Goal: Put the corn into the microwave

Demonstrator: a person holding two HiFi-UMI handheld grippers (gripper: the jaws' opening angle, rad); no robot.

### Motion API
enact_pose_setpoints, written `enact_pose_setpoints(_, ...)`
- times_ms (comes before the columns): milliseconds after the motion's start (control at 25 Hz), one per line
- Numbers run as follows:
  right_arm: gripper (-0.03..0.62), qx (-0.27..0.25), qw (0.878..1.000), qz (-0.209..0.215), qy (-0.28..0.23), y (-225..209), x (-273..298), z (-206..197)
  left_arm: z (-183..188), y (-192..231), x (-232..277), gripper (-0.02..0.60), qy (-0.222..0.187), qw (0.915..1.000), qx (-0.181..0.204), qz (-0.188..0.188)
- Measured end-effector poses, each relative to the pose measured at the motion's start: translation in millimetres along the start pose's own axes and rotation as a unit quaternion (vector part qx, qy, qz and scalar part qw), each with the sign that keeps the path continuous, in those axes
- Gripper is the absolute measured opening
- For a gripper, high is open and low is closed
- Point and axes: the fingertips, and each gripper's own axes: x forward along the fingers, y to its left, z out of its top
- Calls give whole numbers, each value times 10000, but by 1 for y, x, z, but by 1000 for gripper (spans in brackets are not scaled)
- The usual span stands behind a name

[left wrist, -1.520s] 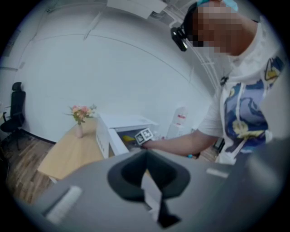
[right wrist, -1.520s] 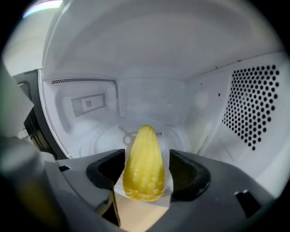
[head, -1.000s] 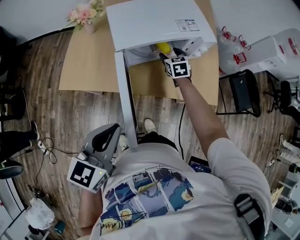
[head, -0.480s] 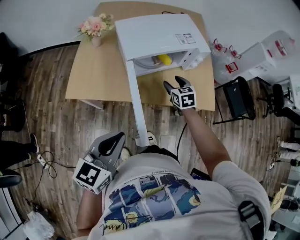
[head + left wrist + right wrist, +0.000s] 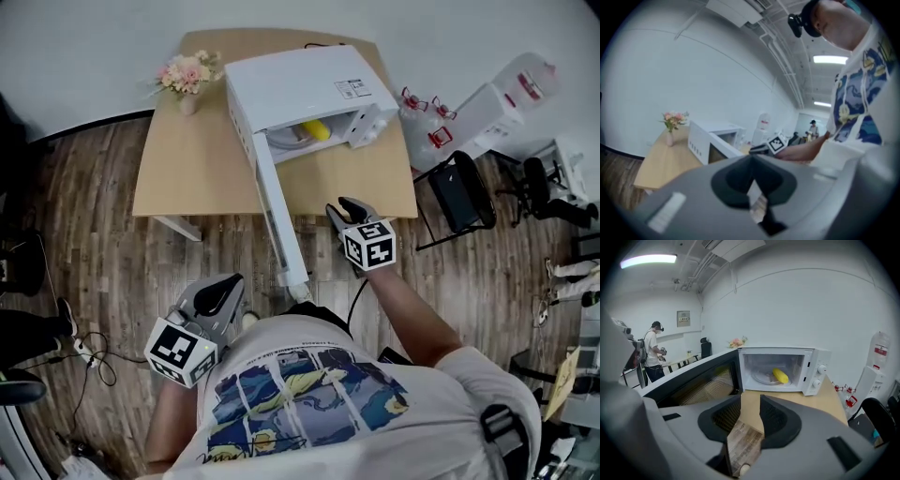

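Observation:
The yellow corn [image 5: 314,128] lies on the turntable inside the white microwave [image 5: 300,84], whose door [image 5: 277,211] swings wide open toward me. In the right gripper view the corn [image 5: 780,375] rests deep in the cavity, well beyond the jaws. My right gripper [image 5: 341,208] hovers off the table's near edge, clear of the microwave [image 5: 813,366]; its jaws are closing and hold nothing [image 5: 750,401]. Low at the left, by my body, my left gripper [image 5: 217,295] is shut and empty, its tips meeting [image 5: 751,159].
The microwave stands on a light wooden table [image 5: 187,159] with a small flower vase [image 5: 187,75] at the back left. Water bottles [image 5: 427,117] and a black chair [image 5: 459,192] stand right of the table. Another person [image 5: 654,352] stands far off to the left.
The right gripper pulled back out of the microwave toward me and its jaws narrowed; the corn stayed inside. The left gripper shifted a little near my body.

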Motion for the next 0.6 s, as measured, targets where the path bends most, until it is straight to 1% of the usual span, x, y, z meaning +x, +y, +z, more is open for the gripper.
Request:
enact_pose_setpoints(160,88,43,9999,-44,-91,21,-27,-2,-5,-4,-12,9,16,9998,86,-190)
enact_pose_setpoints(240,48,53,9999,-43,-133,33,-38,-1,-7,-5,-17,9,31,9995,125,-275)
enact_pose_setpoints(480,18,92,9998,82,-128,70,-63,-8,-18,-8,-34,9,86,9986,172,-486)
enact_pose_setpoints(600,12,121,9998,78,-144,83,-73,-11,-25,-9,-41,9,139,9980,189,-593)
